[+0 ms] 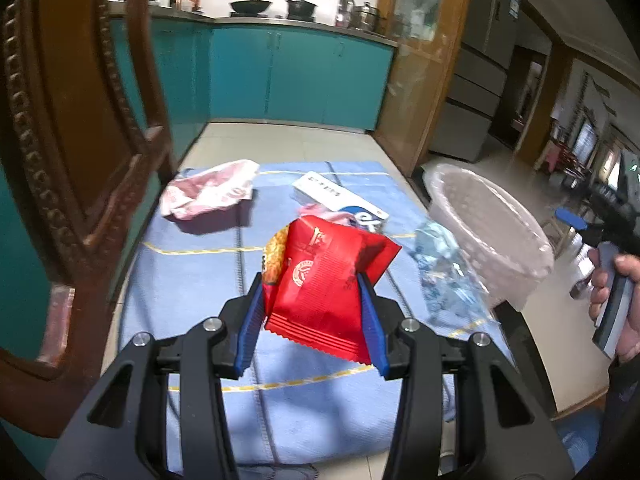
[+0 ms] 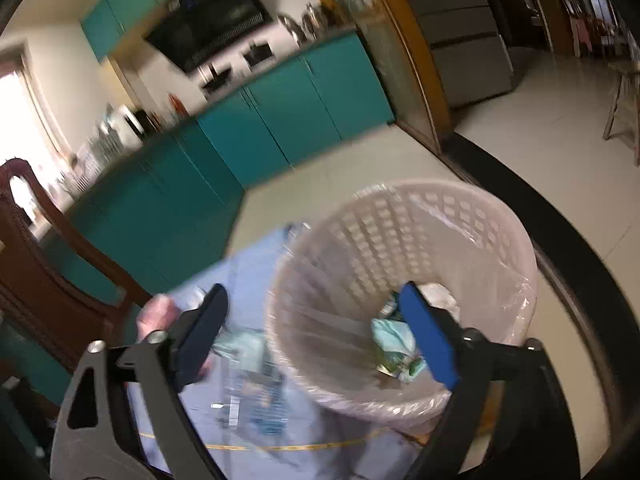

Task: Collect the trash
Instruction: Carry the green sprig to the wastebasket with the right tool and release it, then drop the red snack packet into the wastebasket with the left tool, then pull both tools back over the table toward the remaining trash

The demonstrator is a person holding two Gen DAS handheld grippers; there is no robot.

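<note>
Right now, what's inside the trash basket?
The lined trash basket holds crumpled pale-green wrappers and a white scrap. The right tongs' blue finger covers the rest.

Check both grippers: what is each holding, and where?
Left gripper pinches the red snack packet by its side edges. Right gripper is open, holding nothing.

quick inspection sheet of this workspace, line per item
surface: blue cloth with yellow lines spread over the tabletop
job's things: red snack packet held above the cloth; lined waste basket at the table's right edge, scraps already inside
clutter: pink crumpled bag, white box, clear blue-printed wrapper lying on the cloth
grippers: left gripper shut on the packet; right gripper open, jaws wide, above the basket
cables: nothing seen
surroundings: teal kitchen cabinets, wooden chair, tiled floor
</note>
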